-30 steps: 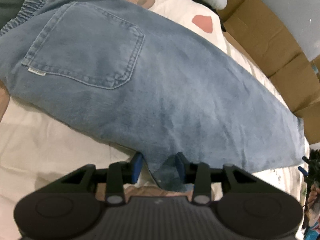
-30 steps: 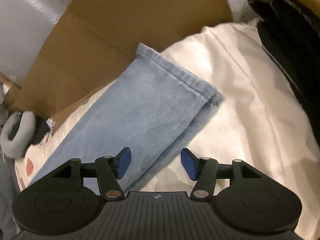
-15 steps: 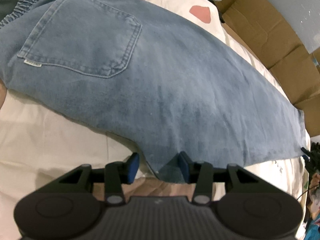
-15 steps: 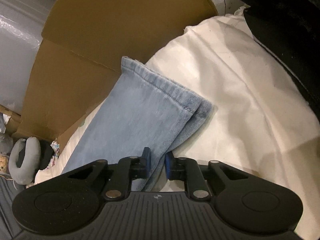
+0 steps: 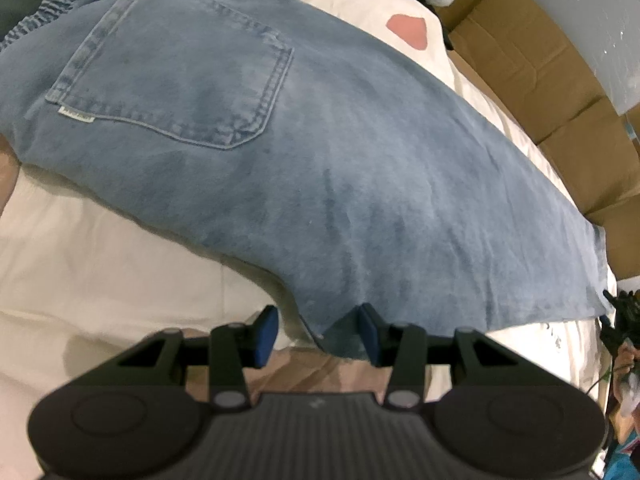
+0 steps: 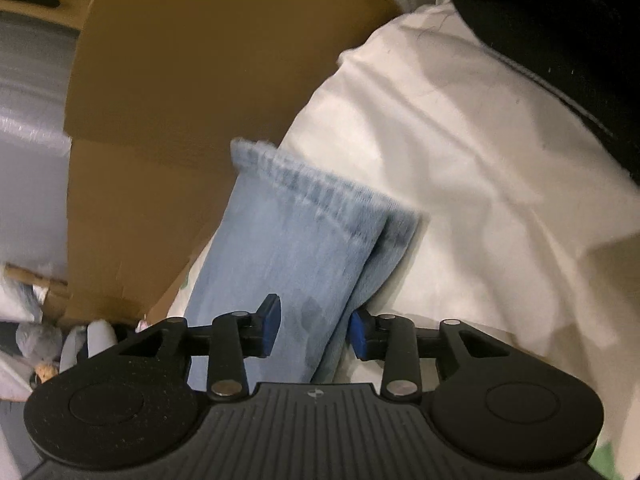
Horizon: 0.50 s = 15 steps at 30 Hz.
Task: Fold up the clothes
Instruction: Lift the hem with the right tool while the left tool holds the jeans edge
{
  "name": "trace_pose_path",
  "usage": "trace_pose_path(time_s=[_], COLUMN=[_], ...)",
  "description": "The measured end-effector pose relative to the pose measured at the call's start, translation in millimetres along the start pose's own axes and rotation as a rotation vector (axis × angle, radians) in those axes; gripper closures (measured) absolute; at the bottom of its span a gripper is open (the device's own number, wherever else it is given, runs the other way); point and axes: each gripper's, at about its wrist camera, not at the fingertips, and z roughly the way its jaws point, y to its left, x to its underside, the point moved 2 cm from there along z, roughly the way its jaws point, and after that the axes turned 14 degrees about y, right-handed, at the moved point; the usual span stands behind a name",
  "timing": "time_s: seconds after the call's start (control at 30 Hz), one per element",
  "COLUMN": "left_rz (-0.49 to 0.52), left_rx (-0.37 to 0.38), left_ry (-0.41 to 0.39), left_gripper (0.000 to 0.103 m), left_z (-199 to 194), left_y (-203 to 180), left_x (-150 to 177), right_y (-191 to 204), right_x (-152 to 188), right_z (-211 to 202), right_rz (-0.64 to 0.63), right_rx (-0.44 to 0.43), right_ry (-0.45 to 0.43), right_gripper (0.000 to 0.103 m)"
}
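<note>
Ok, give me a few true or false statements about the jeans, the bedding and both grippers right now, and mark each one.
1. The jeans lie back pocket up. True.
2. The jeans are black. False: they are light blue denim.
3. The right gripper has the leg near the hem between its jaws. True; the jaws have just been opening and stand apart, the pads not pressing.
4. The left gripper is clamped on the waistband. False: it is open at the crotch edge.
5. Cardboard stands beyond the hem. True.
6. The bedding is dark green. False: it is white.

Cream bedding (image 5: 100, 264) — blue jeans (image 5: 360, 168) spread flat across it
</note>
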Motion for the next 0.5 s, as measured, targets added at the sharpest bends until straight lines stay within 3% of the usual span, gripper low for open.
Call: trace_pose_path(time_s=[0.3, 0.37, 0.5], left_rz=[-0.005, -0.007, -0.01], left_rx=[0.0, 0.0, -0.001], left_ry=[-0.003, -0.004, -0.006], left_gripper=[0.056, 0.056, 0.056], left_z=[3.2, 3.4, 1.2], left_y=[-0.4, -0.3, 1.1], left_x=[2.2, 2.5, 6.2], right_y=[-4.0, -2.3, 3.3], right_x=[-10.8, -9.8, -6.5], right_z=[-1.1, -3.9, -14.3], right_rz=[-0.036, -0.067, -0.147], right_rx=[-0.025, -0.01, -0.013], right_ry=[-0.044, -0.056, -0.081], right_gripper=[0.064, 0.087, 0.093])
